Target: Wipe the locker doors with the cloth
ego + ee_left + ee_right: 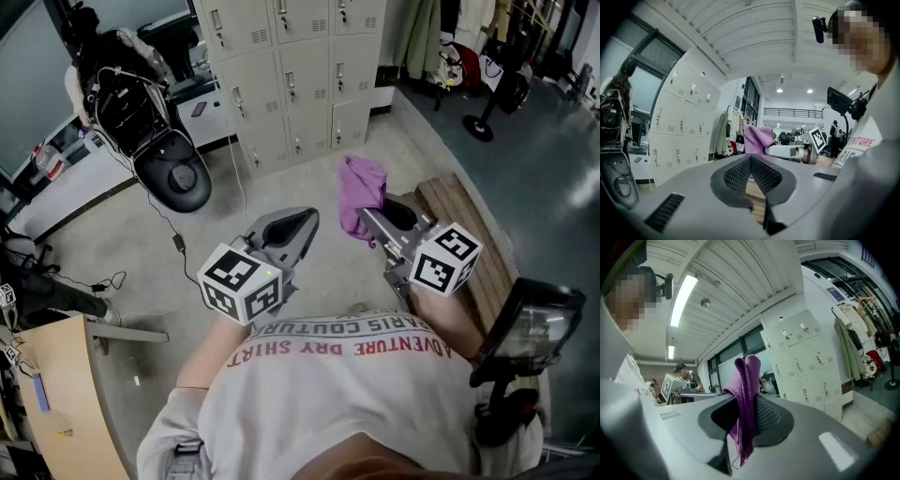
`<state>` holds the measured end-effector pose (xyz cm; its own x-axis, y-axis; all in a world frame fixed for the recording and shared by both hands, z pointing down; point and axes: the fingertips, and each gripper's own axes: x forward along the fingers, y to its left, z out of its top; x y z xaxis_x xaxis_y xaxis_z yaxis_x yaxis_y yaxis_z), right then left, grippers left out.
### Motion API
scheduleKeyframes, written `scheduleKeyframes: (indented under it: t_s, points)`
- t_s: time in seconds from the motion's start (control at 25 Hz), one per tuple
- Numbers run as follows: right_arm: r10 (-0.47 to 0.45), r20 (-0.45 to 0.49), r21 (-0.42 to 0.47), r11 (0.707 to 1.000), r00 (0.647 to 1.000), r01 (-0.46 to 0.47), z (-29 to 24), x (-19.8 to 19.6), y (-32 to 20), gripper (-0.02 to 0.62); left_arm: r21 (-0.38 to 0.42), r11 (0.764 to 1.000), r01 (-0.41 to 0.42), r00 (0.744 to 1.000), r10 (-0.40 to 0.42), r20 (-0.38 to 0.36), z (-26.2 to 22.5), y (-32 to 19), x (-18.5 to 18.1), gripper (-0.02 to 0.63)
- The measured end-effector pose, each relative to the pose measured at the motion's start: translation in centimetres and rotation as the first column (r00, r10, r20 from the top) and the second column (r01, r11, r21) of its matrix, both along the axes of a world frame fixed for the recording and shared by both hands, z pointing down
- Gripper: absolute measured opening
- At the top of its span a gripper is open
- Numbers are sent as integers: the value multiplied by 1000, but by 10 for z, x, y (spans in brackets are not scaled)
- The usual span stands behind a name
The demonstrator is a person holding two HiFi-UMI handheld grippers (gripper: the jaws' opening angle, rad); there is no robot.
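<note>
Hanging from the right gripper (373,221) just right of centre in the head view, the crumpled purple cloth (362,192) is pinched between jaws clamped tight on it. In the right gripper view the fabric stands up above the jaws and trails below them in a narrow fold. The left gripper (298,225) hovers at centre-left, level with its partner and well apart from it. Its jaws are pressed together with nothing between them, and the mesh-patterned pads (761,174) meet at their tips. The bank of pale grey metal lockers (295,75) fills the upper middle of the frame, doors closed — well apart from the cloth. A slatted wooden bench (464,234) runs along the right, beneath the right gripper.
</note>
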<state>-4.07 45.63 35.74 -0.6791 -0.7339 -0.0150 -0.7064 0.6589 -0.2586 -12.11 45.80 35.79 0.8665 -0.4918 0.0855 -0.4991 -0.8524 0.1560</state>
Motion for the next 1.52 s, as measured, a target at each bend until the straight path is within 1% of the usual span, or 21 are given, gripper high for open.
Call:
scheduleKeyframes:
  t_s: [0.16,0.28,0.44,0.6,0.68,0.8,0.88,1.0,1.12,1.36,1.52]
  points:
    - [8,4,-4,1000,1000,-8,5,-9,2,71,11,1000,1,1000,-1,7,5,2,-9,2]
    - [8,4,-14,1000,1000,-8,5,1,-2,72,7,1000,1,1000,-1,9,2,-1,1,2]
    - [32,8,-36,999,999,-31,7,16,-8,72,-4,1000,-2,1000,2,19,3,-6,12,2]
    - [39,15,-31,999,999,-38,10,23,-15,72,-4,1000,-2,1000,2,25,6,-13,19,2]
    - [44,6,-47,998,999,-44,14,25,-18,72,-6,1000,-3,1000,4,25,9,-15,21,2]
    - [27,-24,-67,997,999,-29,19,19,-23,72,-16,1000,-3,1000,4,25,9,-21,20,2]
    - [-9,-35,-60,998,999,7,17,22,-32,71,-16,1000,3,1000,-2,26,7,-33,30,2]
    - [-49,-46,-55,997,998,46,12,45,-56,72,-10,1000,24,999,-24,38,3,-60,58,2]
    - [-63,-26,-37,997,998,62,-4,70,-83,72,8,999,52,997,-52,48,-10,-90,79,2]
    - [-87,28,-6,996,996,87,-43,120,-130,72,51,994,93,996,-92,-7,-47,-136,122,2]
    - [-110,62,5,994,992,110,-51,146,-150,72,62,990,127,992,-125,-21,-49,-154,144,2]
